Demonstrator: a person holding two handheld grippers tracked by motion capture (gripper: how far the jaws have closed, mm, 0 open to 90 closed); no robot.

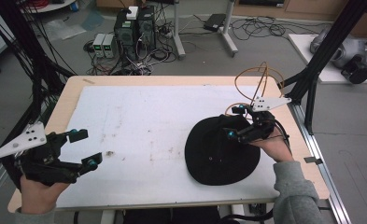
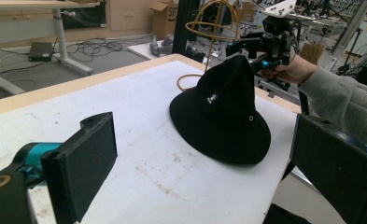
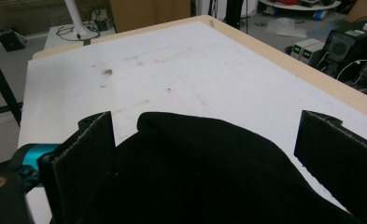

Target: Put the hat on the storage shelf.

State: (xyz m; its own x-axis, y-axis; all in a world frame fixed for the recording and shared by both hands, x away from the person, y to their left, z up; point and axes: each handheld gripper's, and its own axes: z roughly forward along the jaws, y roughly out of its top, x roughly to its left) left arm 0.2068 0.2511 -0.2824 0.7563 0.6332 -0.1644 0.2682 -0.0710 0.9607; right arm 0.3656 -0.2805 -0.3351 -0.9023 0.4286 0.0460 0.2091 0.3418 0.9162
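Left claw point(image 1: 85, 148) sits nearest, at about 8 o'clock on the bench point(image 1: 139, 126), spread wide with nothing between its jaws; the person's left hand point(image 1: 37, 195) grips it from below at the near edge, forearm coming up from the bottom of the high view, the jaws pointing toward 3 o'clock across the white bench top; in the left gripper view the same claw point(image 2: 204, 163) frames bare bench with the hat beyond it. Farther over, at about 4 o'clock, lies the black hat point(image 1: 222, 150), brim down on the white surface, crown raised to a peak in the left gripper view point(image 2: 223, 109); the right hand point(image 1: 275, 148), in a grey sleeve point(image 1: 297, 193), reaches in from the near right corner, wrist bent inward. Right claw point(image 1: 235, 122) hovers at the crown's far side, its jaws spread, one on either side of the black fabric point(image 3: 204, 172); whether a jaw touches the cloth cannot be told. Beyond, at 1 o'clock, an orange wire frame point(image 1: 260, 81) stands near the bench's far right corner.
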